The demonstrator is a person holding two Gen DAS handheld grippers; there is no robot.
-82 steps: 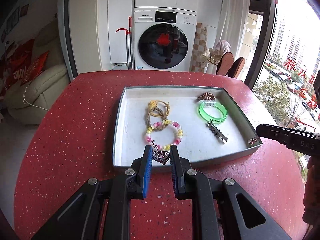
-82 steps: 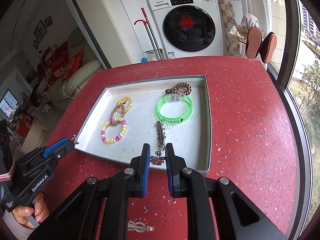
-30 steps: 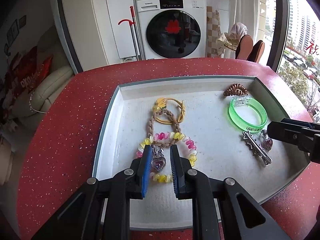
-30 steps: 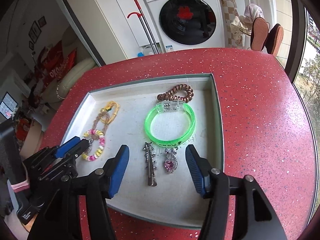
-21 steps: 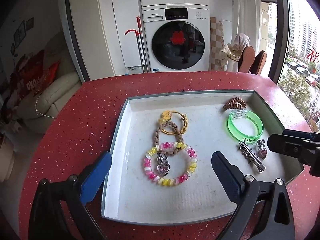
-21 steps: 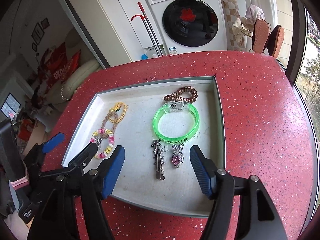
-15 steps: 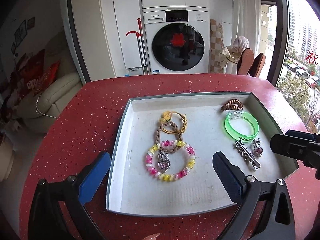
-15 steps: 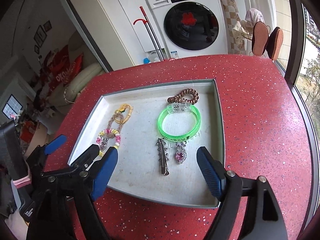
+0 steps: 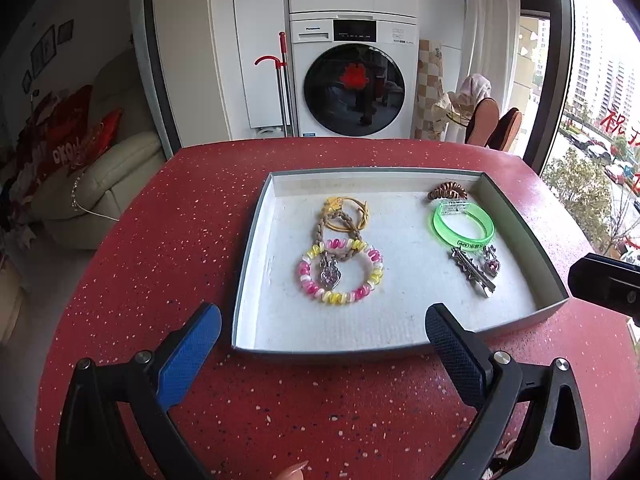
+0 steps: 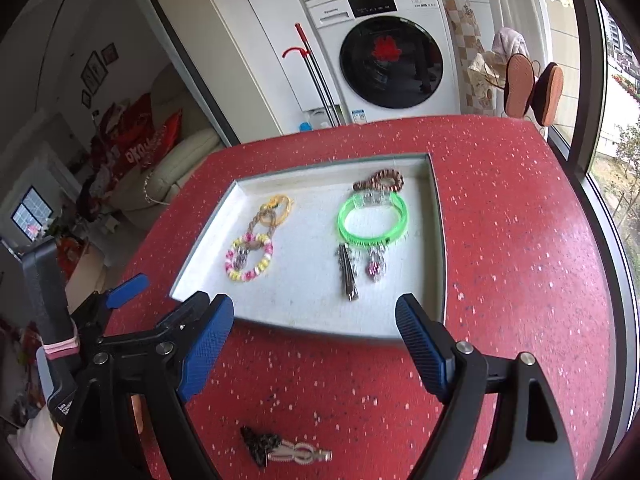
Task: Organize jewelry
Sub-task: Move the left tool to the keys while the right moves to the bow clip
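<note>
A grey tray [image 9: 256,240] [image 10: 438,240] on the red table holds jewelry. On its left lie a yellow hair tie [image 9: 346,212], a braided cord and a pink-yellow bead bracelet [image 9: 340,272] [image 10: 249,258] with a silver heart pendant [image 9: 330,274] inside it. On its right lie a brown coil tie [image 9: 448,191], a green bangle [image 9: 462,226] [image 10: 372,216], a silver hair clip [image 9: 472,272] [image 10: 347,270] and a pink pendant [image 10: 376,266]. My left gripper [image 9: 322,346] and right gripper [image 10: 314,338] are open and empty, before the tray's near edge.
A silver clip with a dark chain [image 10: 286,452] lies on the red table [image 9: 160,240] below my right gripper. The left gripper also shows in the right wrist view [image 10: 120,320]. A washing machine [image 9: 352,80] and a sofa [image 9: 100,184] stand beyond the table.
Both grippers carried pendants into the tray, opened and let them go: the heart inside the bead bracelet, the pink one by the hair clip. Both have since pulled back toward me.
</note>
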